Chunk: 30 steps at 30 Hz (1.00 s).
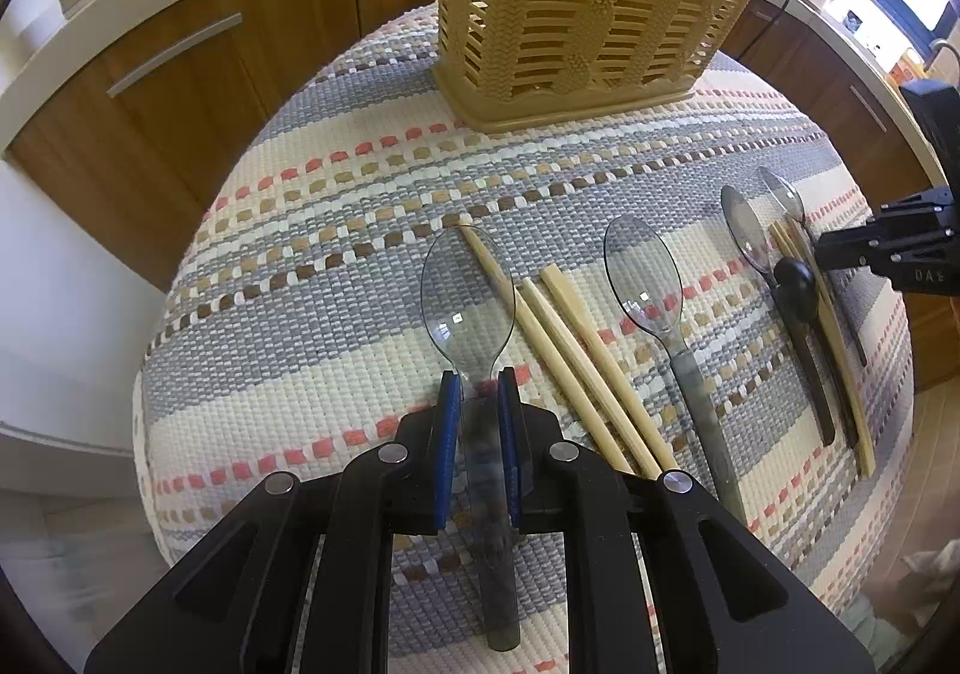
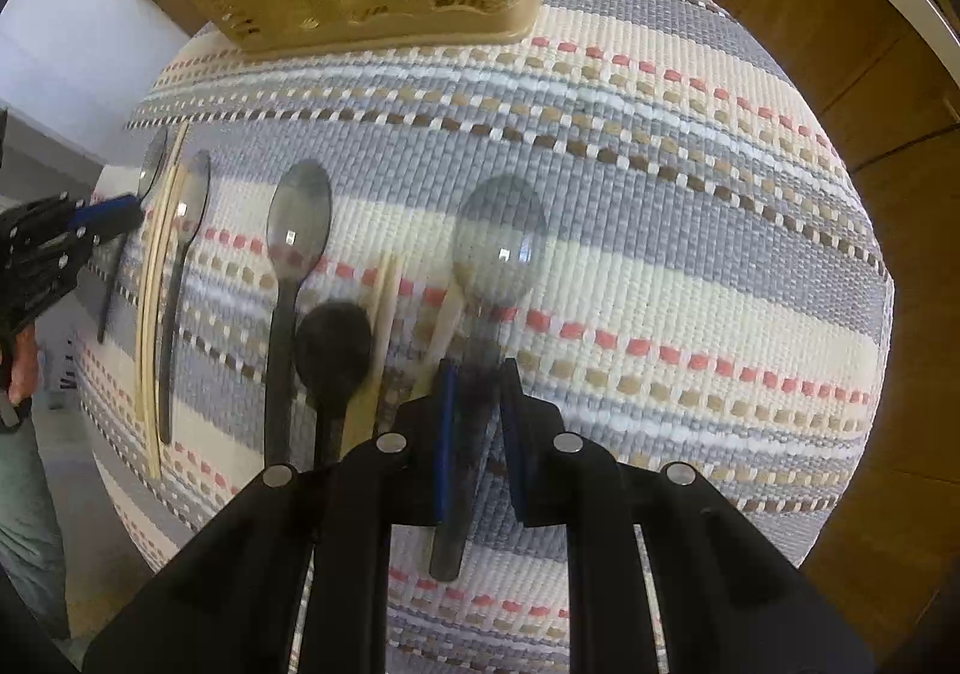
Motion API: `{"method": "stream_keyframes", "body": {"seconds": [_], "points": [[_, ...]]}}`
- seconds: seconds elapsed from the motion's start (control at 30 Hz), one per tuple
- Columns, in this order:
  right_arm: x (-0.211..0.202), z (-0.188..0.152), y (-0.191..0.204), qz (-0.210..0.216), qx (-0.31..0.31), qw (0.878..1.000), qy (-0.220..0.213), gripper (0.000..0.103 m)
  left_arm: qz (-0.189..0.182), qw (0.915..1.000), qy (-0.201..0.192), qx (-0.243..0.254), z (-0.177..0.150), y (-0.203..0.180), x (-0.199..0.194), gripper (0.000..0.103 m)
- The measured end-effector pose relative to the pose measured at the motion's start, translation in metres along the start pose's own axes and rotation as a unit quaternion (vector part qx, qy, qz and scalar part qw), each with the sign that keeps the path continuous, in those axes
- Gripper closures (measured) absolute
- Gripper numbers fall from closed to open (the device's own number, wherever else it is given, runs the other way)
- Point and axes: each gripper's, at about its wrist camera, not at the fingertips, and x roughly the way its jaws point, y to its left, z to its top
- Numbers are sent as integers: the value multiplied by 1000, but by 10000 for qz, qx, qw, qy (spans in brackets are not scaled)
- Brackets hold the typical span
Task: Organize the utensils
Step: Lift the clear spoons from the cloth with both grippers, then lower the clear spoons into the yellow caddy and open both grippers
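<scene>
Left gripper [image 1: 480, 374]: narrow, clamped on the left spoon [image 1: 468, 290] at its neck, clear bowl just ahead of the tips, handle running back under the jaws. Right gripper [image 2: 480, 368]: equally narrow, pinching the right spoon [image 2: 498, 236] by its handle, bowl ahead; blurred, so contact at the right-hand pad is hard to confirm.

Basket [image 1: 600, 14]: well ahead of both tools, upright at the far side of the mat [image 1: 360, 194]. Compartments not visible from here.

Probable step: lifting both spoons for the trip to the basket.

- Lift straight up off the weave before going forward; avoid dragging.
- Squeeze firmly, since slick plastic gripped near the neck may pivot.
- Mind the chopsticks [image 1: 570, 362] just right of the left tool, one tip lying against the spoon's bowl.
- Mind the black spoon [image 2: 333, 344] just left of the right tool.
- Send one hand in at a time over the basket.
- Release only once the handle is inside the rim.
</scene>
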Motion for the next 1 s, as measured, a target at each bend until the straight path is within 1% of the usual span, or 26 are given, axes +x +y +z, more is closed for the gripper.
{"method": "stream_keyframes", "body": {"seconds": [0.13, 0.23, 0.3, 0.37, 0.43, 0.47, 0.5, 0.53, 0.57, 0.63, 0.7, 0.73, 0.8, 0.83, 0.87, 0.93, 0.97, 1.0], "points": [[3, 22, -6, 179, 217, 9996, 84, 90, 85, 9999, 124, 35, 5, -4, 2, 91], [2, 26, -5, 75, 106, 9999, 67, 93, 162, 9997, 192, -11, 10, -7, 4, 92], [0, 24, 0, -30, -11, 10000, -40, 93, 321, 9993, 178, 67, 11, -14, 5, 92], [-4, 20, 3, -39, -86, 9997, -210, 93, 489, 9987, 60, 94, 10, -19, 4, 93], [-16, 13, 10, -29, -164, 9989, -447, 93, 371, 9992, -152, -24, 11, -20, -4, 93], [-24, 11, 11, -9, -212, 9980, -595, 93, 250, 9989, -380, -81, 13, -19, -13, 93], [-39, 9, 14, 51, -288, 9960, -839, 93, 190, 9982, -555, -99, 14, -19, -22, 93], [-49, 9, 17, 89, -330, 9945, -989, 93, 117, 9965, -818, -141, 18, -18, -36, 93], [-65, 9, 20, 162, -402, 9912, -1253, 93, 76, 9949, -990, -177, 20, -19, -46, 93], [-91, 9, 25, 250, -494, 9845, -1667, 93, -2, 9893, -1442, -227, 28, -19, -71, 93], [-118, 12, 30, 373, -560, 9745, -2142, 93, -54, 9786, -2046, -203, 39, -24, -103, 93], [-129, 16, 32, 437, -578, 9692, -2353, 93, -66, 9745, -2235, -198, 44, -24, -113, 93], [-152, 22, 36, 569, -654, 9556, -2815, 93, -134, 9618, -2726, -225, 59, -29, -137, 93], [-162, 26, 38, 607, -704, 9501, -2977, 93, -134, 9566, -2901, -252, 68, -30, -145, 93], [-170, 28, 40, 629, -745, 9452, -3117, 93, -103, 9532, -3009, -281, 70, -36, -151, 93], [-187, 37, 44, 589, -782, 9306, -3528, 93, -102, 9456, -3236, -310, 86, -41, -158, 93], [-191, 43, 43, 588, -785, 9255, -3658, 93, -36, 9397, -3405, -312, 96, -45, -161, 93], [-197, 50, 43, 604, -766, 9175, -3855, 93, 14, 9352, -3526, -309, 101, -47, -164, 93]]}}
